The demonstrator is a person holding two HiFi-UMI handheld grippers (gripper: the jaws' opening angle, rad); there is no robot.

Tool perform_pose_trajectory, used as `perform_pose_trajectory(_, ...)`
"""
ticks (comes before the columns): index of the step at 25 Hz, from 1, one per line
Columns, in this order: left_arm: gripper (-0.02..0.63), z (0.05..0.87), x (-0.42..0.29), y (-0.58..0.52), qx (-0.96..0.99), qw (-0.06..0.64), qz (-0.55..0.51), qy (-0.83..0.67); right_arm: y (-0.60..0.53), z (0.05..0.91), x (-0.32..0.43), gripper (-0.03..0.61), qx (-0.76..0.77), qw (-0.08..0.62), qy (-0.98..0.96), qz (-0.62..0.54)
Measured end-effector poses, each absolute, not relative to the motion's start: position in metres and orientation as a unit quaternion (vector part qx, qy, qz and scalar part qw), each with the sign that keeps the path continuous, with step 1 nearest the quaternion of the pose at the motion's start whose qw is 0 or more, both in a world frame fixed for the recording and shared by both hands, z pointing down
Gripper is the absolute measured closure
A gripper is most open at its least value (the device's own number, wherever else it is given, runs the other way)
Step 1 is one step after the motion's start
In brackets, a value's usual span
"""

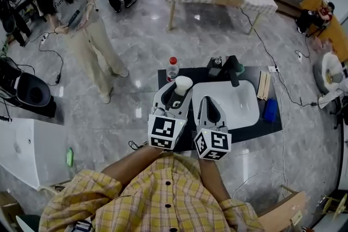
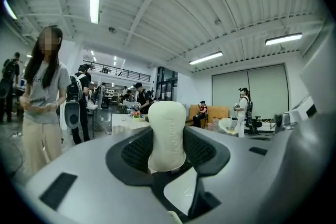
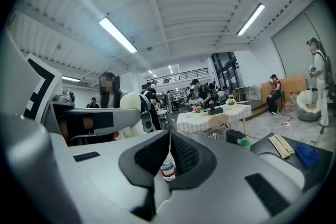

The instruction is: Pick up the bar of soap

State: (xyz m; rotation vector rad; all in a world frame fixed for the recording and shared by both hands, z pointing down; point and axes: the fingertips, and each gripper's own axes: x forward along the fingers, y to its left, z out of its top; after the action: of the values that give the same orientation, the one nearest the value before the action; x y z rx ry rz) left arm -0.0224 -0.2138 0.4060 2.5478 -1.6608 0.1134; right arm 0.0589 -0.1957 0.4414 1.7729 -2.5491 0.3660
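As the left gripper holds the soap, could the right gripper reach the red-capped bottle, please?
Probably yes: the bottle stands straight ahead of the right gripper, nothing between. Its jaws are shut, so they must open first, and the left gripper holding the soap crowds its side.

The cream oval soap bar (image 2: 167, 123) has its lower end buried between the left gripper's (image 2: 168, 145) dark ribbed pads (image 2: 135, 150). The right gripper (image 1: 208, 102) covers the left part of the white rectangular basin (image 1: 242, 100).

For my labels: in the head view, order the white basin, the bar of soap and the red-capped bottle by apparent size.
white basin
then red-capped bottle and bar of soap, alike: soap sits nearer the camera, so unranked.
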Motion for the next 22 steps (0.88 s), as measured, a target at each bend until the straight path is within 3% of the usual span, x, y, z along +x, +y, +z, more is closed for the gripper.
perform_pose_trajectory(14,0.426,0.376,-0.028,-0.191,0.825,-0.079,-0.018,-0.559,-0.188,0.413,0.048,0.557,0.555,-0.029,-0.83,0.051)
perform_pose_trajectory(22,0.426,0.381,-0.032,-0.192,0.822,-0.084,-0.023,-0.563,-0.189,0.41,0.045,0.557,0.551,-0.029,-0.834,0.03)
